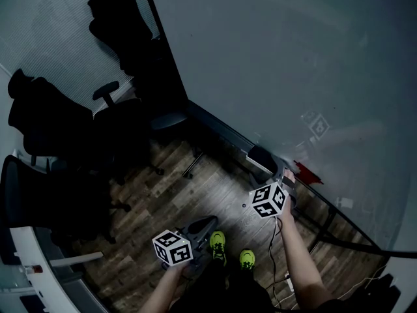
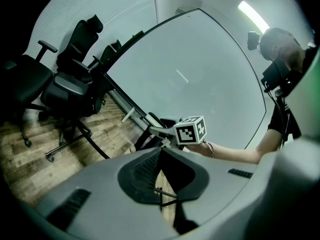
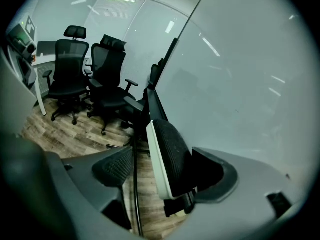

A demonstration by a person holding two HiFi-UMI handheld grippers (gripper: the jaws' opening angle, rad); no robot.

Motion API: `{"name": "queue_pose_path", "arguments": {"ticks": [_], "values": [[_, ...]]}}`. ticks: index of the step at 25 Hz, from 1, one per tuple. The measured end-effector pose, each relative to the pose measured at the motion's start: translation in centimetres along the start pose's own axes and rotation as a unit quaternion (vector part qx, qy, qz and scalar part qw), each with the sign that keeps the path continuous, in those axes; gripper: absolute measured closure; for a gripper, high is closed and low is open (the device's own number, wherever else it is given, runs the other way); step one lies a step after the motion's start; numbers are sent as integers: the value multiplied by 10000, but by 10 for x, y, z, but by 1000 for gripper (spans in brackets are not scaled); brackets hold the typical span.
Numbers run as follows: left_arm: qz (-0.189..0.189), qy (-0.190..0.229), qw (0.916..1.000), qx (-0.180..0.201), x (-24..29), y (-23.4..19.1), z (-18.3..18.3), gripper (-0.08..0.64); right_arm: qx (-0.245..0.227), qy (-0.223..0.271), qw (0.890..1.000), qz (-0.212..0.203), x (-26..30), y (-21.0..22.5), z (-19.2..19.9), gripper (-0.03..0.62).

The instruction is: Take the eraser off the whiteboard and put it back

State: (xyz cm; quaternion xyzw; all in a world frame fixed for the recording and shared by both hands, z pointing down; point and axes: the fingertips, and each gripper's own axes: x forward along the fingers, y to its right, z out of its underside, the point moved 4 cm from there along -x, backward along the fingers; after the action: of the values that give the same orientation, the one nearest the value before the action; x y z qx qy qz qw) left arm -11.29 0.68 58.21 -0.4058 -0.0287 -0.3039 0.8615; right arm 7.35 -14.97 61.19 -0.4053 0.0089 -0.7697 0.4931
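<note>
Holding anything, that right gripper [image 3: 161, 170]?
— No. Its jaws stand wide, with the eraser [image 3: 175, 149] upright between them, felt side toward the whiteboard [image 3: 235, 84] on the gripper's right, white back clear of the left pad. I'd judge it sits back on the board, so no squeeze is needed.
— And the left gripper [image 2: 161, 171]?
— Jaws together, empty, hanging back behind the right one; this job wants one gripper.
</note>
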Motion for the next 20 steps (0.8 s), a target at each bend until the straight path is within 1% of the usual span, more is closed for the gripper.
{"name": "queue_pose_path", "arguments": {"ticks": [3,7,11,13,17,18,20], "values": [[17,1,10000,0,1,1,0,552,101,104,9999,59,-5,0,-1,219],[33,-7,10000,-5,2,3,2,552,115,192,9996,151,-10,3,-3,219],[53,-9,10000,9,4,4,0,552,211,404,9987,218,-22,10,-15,219],[63,-20,10000,23,4,5,0,552,364,463,9981,196,-27,12,-19,221],[108,4,9999,125,6,7,-6,552,855,701,9935,266,-50,18,-24,225],[112,11,9998,173,6,8,-8,552,959,779,9920,273,-58,19,-26,239],[95,37,9996,278,6,11,-12,552,1313,976,9865,124,-74,18,-28,315]]}}
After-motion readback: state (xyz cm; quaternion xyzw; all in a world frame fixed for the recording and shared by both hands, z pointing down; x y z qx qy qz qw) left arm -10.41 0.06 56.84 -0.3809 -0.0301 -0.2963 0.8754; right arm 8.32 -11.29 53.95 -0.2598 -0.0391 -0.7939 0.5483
